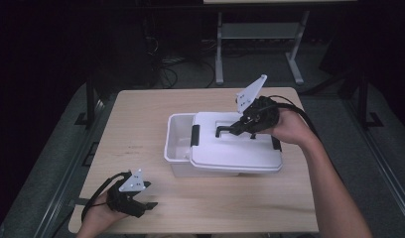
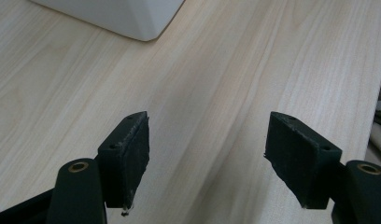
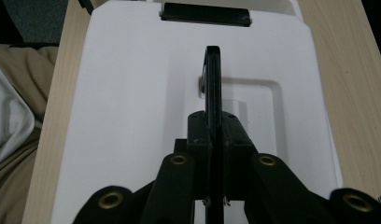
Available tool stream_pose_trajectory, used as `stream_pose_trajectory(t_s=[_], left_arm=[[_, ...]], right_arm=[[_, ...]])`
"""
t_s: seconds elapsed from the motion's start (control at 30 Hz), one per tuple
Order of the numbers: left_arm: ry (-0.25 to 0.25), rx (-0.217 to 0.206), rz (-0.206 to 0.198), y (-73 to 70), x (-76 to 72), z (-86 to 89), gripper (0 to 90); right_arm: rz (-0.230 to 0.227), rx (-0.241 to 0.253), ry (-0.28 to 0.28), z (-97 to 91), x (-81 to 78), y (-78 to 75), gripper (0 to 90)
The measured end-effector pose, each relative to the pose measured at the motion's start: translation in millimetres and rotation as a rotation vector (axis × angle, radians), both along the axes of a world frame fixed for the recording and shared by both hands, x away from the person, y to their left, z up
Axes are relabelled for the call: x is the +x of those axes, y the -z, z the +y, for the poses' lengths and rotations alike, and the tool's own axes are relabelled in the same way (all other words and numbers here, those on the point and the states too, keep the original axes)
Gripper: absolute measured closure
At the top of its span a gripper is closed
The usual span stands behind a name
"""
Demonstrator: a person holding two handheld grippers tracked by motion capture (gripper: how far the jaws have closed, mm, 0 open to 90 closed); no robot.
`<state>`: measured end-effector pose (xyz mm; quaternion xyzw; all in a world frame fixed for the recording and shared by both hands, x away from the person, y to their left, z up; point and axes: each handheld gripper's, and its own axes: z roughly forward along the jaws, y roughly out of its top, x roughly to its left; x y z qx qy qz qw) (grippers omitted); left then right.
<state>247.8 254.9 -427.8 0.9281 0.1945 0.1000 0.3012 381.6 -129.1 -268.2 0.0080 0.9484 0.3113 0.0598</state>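
Note:
A white plastic storage box [image 1: 179, 144] stands mid-table, its interior showing at the left. Its white lid [image 1: 235, 148] lies shifted to the right over the box, with a black latch [image 1: 195, 135] at its left end. My right gripper [image 1: 238, 130] is shut on the lid's black carry handle [image 3: 213, 79], which stands up thin between the pads in the right gripper view, above the lid [image 3: 132, 116]. My left gripper [image 1: 150, 201] rests near the table's front left edge, open with nothing between its fingers [image 2: 128, 154]. A corner of the box [image 2: 132, 21] shows beyond it.
The light wooden table [image 1: 141, 109] has bare surface left of and in front of the box. Its front edge lies just under the left hand. Metal table legs [image 1: 219, 49] and cables stand on the dark floor behind.

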Motion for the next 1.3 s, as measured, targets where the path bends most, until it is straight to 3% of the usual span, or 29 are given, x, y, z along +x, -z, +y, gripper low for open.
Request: stream_pose_trajectory(t_s=[0.83,1.3], left_arm=[[-0.019,-0.016,0.005,0.9,1.9,4.5,30.3],[-0.024,-0.029,0.011,3.0,3.4,9.2,30.0]], right_arm=[[-0.011,0.006,-0.064,59.3,26.5,-5.2,83.8],[0.015,0.005,-0.054,72.5,45.7,13.7,83.9]])
